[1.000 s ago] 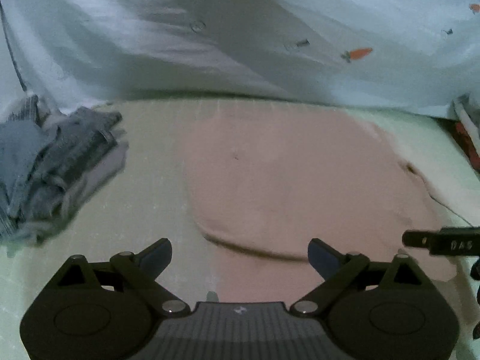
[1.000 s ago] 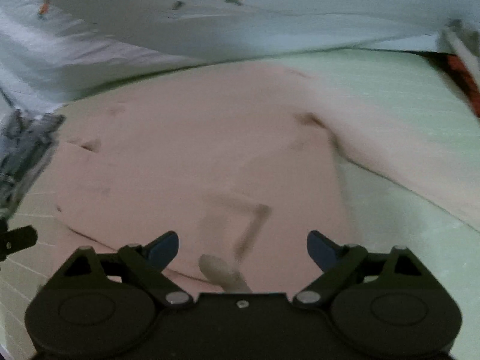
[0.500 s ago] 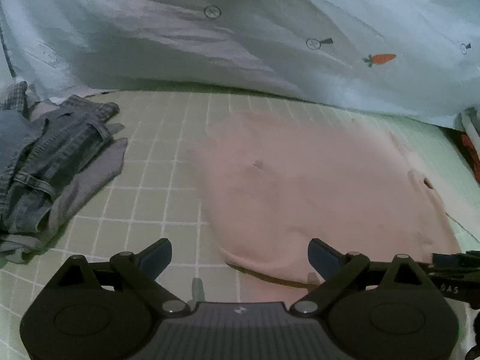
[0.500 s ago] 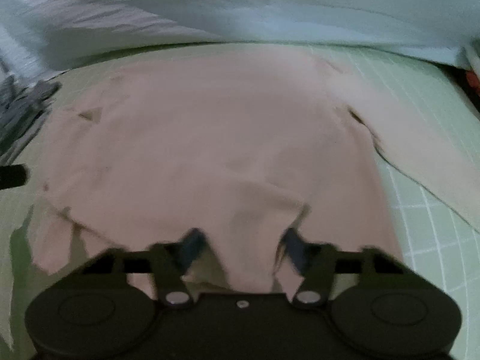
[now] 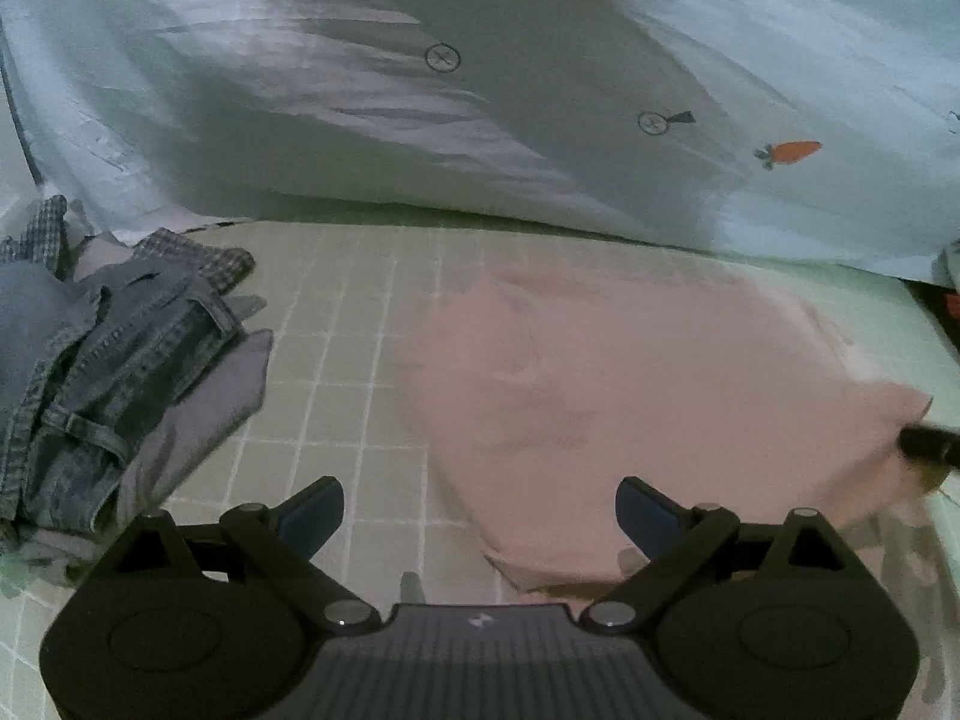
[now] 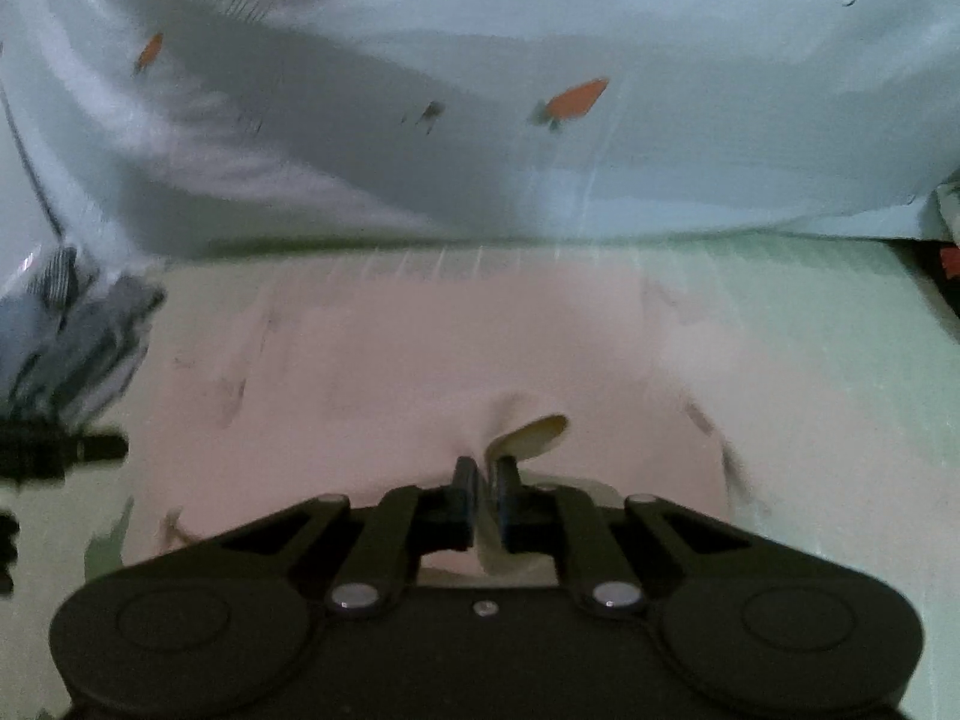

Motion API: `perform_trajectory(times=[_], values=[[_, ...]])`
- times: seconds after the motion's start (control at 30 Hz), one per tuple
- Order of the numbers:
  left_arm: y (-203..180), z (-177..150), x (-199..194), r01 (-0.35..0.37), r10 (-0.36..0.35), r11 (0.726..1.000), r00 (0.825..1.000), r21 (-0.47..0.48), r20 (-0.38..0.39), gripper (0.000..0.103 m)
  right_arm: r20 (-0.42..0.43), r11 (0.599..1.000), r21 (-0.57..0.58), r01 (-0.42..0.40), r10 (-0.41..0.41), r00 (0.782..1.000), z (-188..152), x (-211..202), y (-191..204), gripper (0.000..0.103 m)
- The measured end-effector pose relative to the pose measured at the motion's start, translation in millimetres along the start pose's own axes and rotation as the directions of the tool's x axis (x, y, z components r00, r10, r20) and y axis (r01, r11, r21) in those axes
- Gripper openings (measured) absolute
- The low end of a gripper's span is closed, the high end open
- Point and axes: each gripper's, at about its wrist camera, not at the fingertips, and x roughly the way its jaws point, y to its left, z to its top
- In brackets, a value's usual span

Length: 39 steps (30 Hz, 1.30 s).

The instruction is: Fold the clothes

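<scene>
A pale pink garment (image 5: 630,378) lies spread on the green checked mat (image 5: 336,372). My left gripper (image 5: 480,510) hovers open over the garment's near left corner, nothing between its fingers. In the right wrist view the same pink garment (image 6: 420,372) fills the middle, and my right gripper (image 6: 483,492) is shut on its near edge, which bunches up with a pale label or lining showing by the fingertips. The tip of the right gripper (image 5: 927,447) shows at the garment's right corner in the left wrist view. The left gripper (image 6: 60,450) shows at the left edge of the right wrist view.
A pile of denim and checked clothes (image 5: 102,372) sits at the left of the mat. A light blue sheet with carrot prints (image 5: 540,90) rises along the back. Something dark with red (image 5: 951,306) lies at the far right edge.
My right gripper went from open to shut on the garment's near edge and the cloth now bunches there. The left gripper pulled back toward the garment's left corner, still open.
</scene>
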Motion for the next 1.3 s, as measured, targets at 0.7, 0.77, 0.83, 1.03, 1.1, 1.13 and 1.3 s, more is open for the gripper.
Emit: perform_trajectory(times=[0.7,0.77,0.83,1.03,1.1,1.13,1.3], values=[[1.2,3.8,-29.5,-0.083,0.094,0.988,0.993,-0.127,0.078,0.097,0.190,0.885,0.311,0.346,-0.415,0.890,37.2,-15.9,-173.8,0.102],[-4.7,-3.0,-41.7,-0.072,0.082,0.989,0.994,-0.126,0.076,0.097,0.187,0.897,0.312,0.314,-0.382,0.905,18.3,-28.6,-166.8,0.103],[-11.8,-10.3,-53.8,-0.058,0.067,0.991,0.996,-0.123,0.066,0.097,0.177,0.911,0.295,0.287,-0.347,0.921,1.9,-38.0,-156.1,0.103],[-38.0,-42.9,-87.3,-0.055,0.058,0.994,0.998,-0.095,0.020,0.098,0.138,0.947,0.247,0.208,-0.247,0.959,-46.3,-64.6,-130.4,0.103],[-43.7,-55.0,-97.7,-0.064,0.066,0.995,0.998,-0.081,0.019,0.100,0.104,0.954,0.221,0.202,-0.229,0.968,-58.4,-67.4,-120.1,0.103],[-45.7,-60.8,-102.5,-0.071,0.073,0.995,0.997,-0.072,0.016,0.100,0.087,0.958,0.209,0.199,-0.221,0.972,-64.5,-68.8,-115.0,0.103],[-32.9,-79.8,-117.6,-0.072,0.073,0.994,0.997,-0.077,0.013,0.100,-0.001,0.973,0.146,0.178,-0.180,0.984,-94.8,-75.8,-89.4,0.103]])
